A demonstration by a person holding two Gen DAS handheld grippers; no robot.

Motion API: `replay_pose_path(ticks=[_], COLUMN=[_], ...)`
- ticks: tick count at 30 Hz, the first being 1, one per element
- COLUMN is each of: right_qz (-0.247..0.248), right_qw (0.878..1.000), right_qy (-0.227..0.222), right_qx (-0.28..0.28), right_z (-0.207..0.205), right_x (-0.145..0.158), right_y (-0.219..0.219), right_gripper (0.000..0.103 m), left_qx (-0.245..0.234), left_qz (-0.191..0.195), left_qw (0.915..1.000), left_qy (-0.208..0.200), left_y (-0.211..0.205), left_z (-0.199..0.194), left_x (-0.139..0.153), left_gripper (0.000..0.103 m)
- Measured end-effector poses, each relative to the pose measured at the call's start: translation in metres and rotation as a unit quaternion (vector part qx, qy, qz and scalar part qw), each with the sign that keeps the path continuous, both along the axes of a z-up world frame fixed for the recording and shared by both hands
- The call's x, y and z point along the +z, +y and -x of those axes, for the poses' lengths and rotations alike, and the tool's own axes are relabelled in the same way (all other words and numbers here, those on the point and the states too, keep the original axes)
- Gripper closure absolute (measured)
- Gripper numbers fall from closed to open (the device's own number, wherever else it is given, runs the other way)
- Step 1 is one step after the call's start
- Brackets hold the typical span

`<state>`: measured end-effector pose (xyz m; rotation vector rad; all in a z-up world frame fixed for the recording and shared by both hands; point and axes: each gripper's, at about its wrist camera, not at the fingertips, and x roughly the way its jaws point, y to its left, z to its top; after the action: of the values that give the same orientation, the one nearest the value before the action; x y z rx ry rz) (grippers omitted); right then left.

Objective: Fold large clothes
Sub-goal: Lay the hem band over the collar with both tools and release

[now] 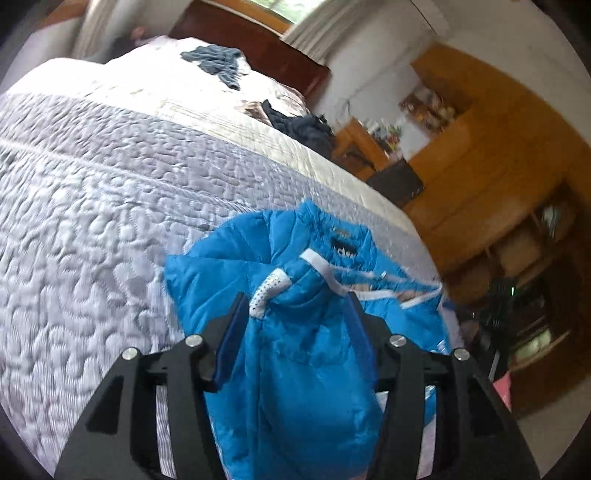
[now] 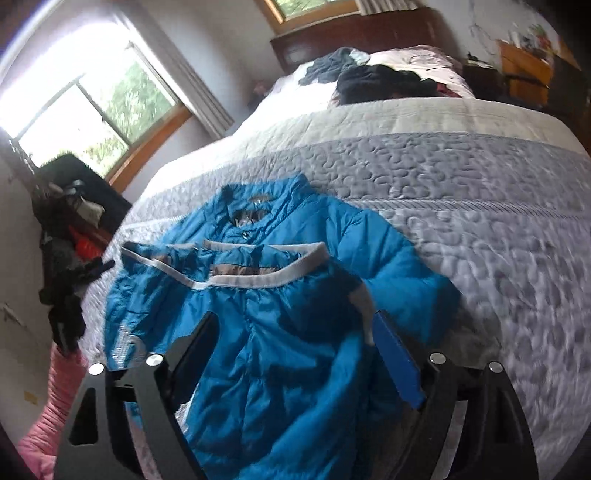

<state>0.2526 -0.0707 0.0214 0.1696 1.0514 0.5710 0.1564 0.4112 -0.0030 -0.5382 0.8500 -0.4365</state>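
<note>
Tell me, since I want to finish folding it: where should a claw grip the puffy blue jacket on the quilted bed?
Grip the puffy blue jacket at its exposed shoulder, coming from the bed's foot. The white-trimmed hem is already folded up over the chest, so the shoulder edge lies free on the grey quilted bedspread.

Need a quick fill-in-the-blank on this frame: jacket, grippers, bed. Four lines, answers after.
1. The puffy jacket lying on the quilted grey-and-white bedspread is ____ in colour.
2. The band along the jacket's folded-up hem is ____.
3. Jacket fabric sits between the fingers of the left gripper and the ____ gripper.
4. Near the wooden headboard, a dark pile of ____ lies on the bed.

Answers: blue; white; right; clothes
</note>
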Motion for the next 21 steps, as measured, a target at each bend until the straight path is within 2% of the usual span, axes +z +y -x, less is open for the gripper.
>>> replay_pose_path(ticks=[2, 5, 10, 13, 18, 21], right_qz=[0.021, 0.06, 0.106, 0.105, 0.102, 0.099], right_qw=[1.0, 0.998, 0.994, 0.993, 0.993, 0.994], right_qy=[0.001, -0.008, -0.036, -0.047, -0.055, -0.052], right_qx=[0.013, 0.017, 0.02, 0.02, 0.015, 0.012], right_z=[-0.007, -0.01, -0.002, 0.006, 0.016, 0.013], right_x=[-0.009, -0.019, -0.021, -0.015, -0.006, -0.007], right_y=[0.013, 0.026, 0.033, 0.028, 0.024, 0.027], right_gripper=[0.018, 0.02, 0.056, 0.069, 0.075, 0.075], left_qx=[-0.02, -0.022, -0.001, 0.035, 0.056, 0.057], left_qz=[-0.019, -0.072, -0.161, -0.22, -0.185, -0.189], left_qw=[0.9996, 0.9972, 0.987, 0.9749, 0.9809, 0.9801], left_qy=[0.0, 0.003, 0.002, -0.001, -0.018, -0.024], left_y=[-0.011, -0.029, -0.052, -0.059, -0.042, -0.036], left_z=[-0.009, -0.02, -0.026, -0.021, -0.005, -0.001], left_x=[-0.005, -0.01, -0.014, -0.011, 0.0, 0.004], left_gripper=[0.042, 0.04, 0.043, 0.046, 0.045, 0.043])
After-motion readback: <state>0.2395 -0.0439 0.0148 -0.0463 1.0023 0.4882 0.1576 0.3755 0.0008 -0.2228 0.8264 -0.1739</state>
